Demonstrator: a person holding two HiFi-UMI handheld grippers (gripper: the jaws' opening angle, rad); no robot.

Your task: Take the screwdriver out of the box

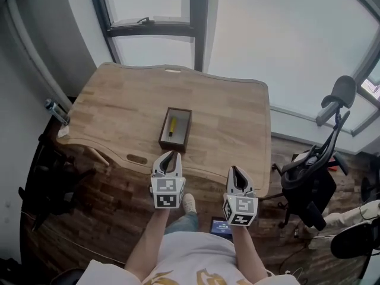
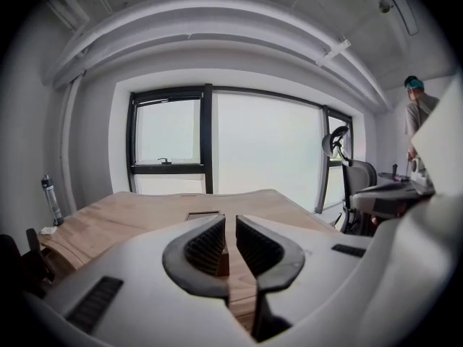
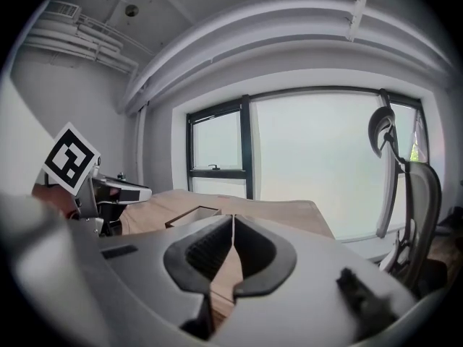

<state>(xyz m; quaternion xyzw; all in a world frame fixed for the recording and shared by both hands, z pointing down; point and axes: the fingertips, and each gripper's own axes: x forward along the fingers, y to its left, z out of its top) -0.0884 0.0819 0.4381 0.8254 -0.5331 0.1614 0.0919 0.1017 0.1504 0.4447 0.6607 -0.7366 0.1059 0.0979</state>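
A dark brown open box stands near the middle of the wooden table, with a yellow-handled screwdriver lying inside it. My left gripper hovers at the table's near edge, just short of the box, shut and empty. My right gripper is level with it further right, off the table's near edge, also shut with nothing between its pads. In the left gripper view the box shows just beyond the left gripper. In the right gripper view the box lies ahead and left of the right gripper.
A black office chair stands right of the table. Large windows run behind the table's far edge. A bottle sits by the table's left corner. A small screen lies on the floor near the person's feet. Another person stands at far right.
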